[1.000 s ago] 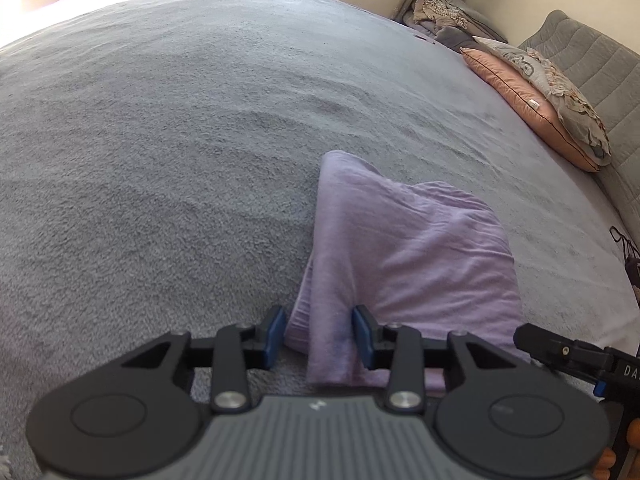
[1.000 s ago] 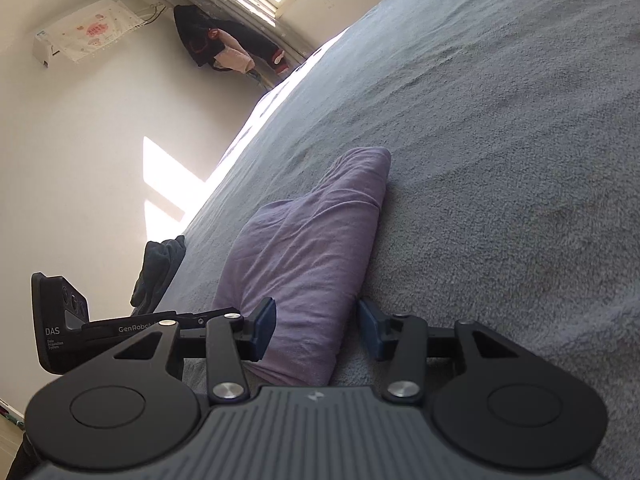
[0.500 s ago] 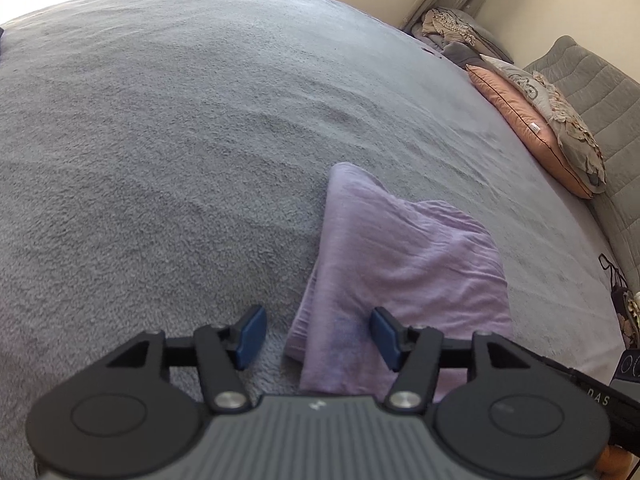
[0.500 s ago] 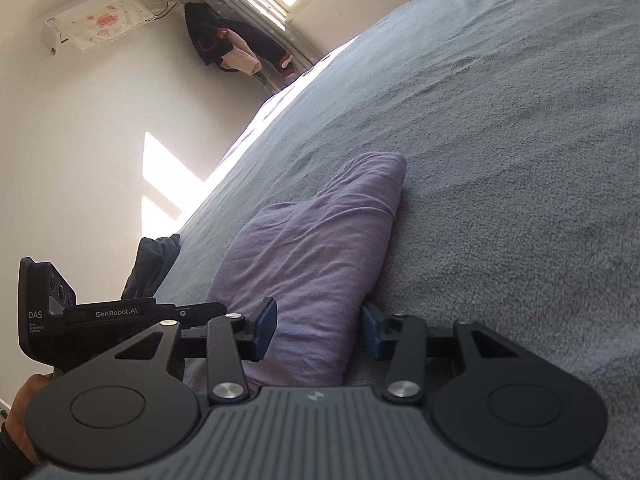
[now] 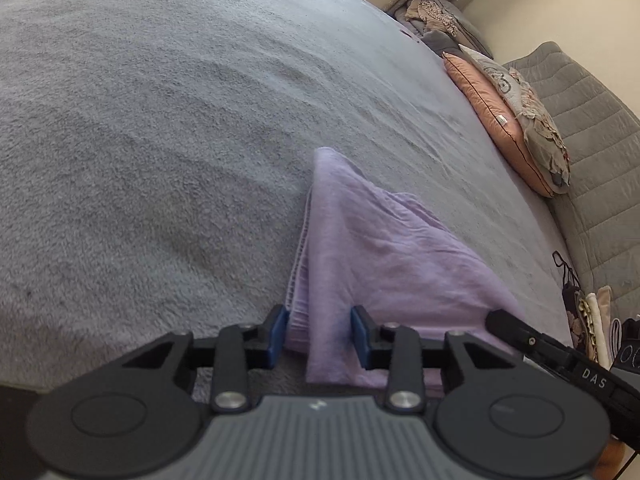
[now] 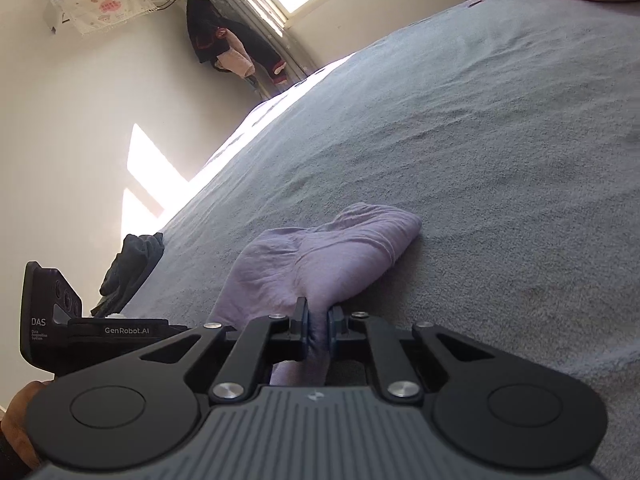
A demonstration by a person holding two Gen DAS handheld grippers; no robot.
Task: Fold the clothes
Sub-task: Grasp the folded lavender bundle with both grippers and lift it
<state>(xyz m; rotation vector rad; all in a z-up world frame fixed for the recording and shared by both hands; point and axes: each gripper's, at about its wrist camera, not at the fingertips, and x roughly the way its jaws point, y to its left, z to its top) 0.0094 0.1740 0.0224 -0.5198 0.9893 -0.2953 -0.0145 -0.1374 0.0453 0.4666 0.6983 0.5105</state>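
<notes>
A folded purple garment (image 5: 380, 248) lies on the grey bed blanket (image 5: 160, 120). My left gripper (image 5: 320, 332) is at the garment's near left corner, and its jaws are closing. The layered hem fills the gap, and both blue pads (image 5: 278, 330) touch it. In the right wrist view the same garment (image 6: 320, 252) rises in a ridge toward my right gripper (image 6: 318, 322). Its jaws are closing tight on a thin pinch of the near edge. The right gripper's body (image 5: 560, 356) shows at the lower right of the left wrist view. The left gripper's body (image 6: 52, 320) shows at the lower left of the right wrist view.
Pink and grey pillows (image 5: 492, 108) lean on a quilted grey headboard (image 5: 592, 140) at the right. A dark clothes heap (image 6: 132, 264) sits at the bed's far edge. Clothes hang (image 6: 228, 44) by the window. Small items (image 5: 592, 320) lie beside the bed.
The right jaws went from open around the garment's edge to pinched on it, and the gripper rose, pulling up a ridge. The left jaws widened, then narrowed onto the hem.
</notes>
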